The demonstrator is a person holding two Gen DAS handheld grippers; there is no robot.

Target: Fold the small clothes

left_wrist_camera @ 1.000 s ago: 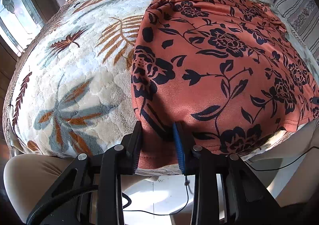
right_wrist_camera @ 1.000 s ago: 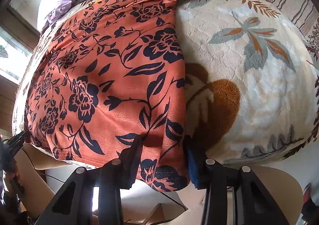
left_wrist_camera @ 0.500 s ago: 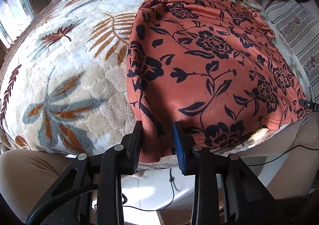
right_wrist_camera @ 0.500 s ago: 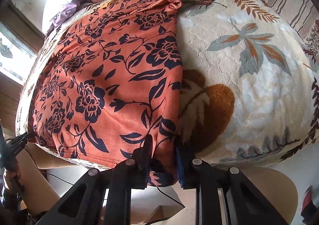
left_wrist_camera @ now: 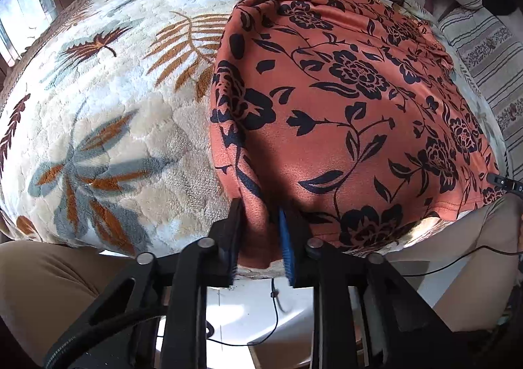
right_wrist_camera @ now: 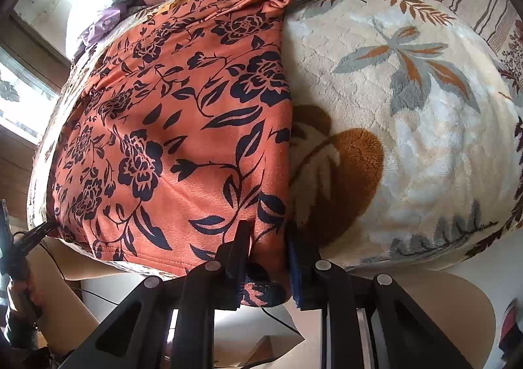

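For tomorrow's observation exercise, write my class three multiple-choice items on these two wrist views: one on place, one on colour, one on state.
1. Where does the floral garment lie?
A. on the leaf-patterned blanket
B. on the floor
C. on a hanger

2. What colour is its flower print?
A. white
B. dark navy
C. yellow

3. What sits between the right gripper fingers?
A. nothing
B. a cable
C. the garment's near hem corner

Answers: 1 A, the orange cloth is spread over the blanket; 2 B, dark blooms on orange; 3 C, the fabric is pinched between the fingers, while the left gripper is closing on the hem's other corner.
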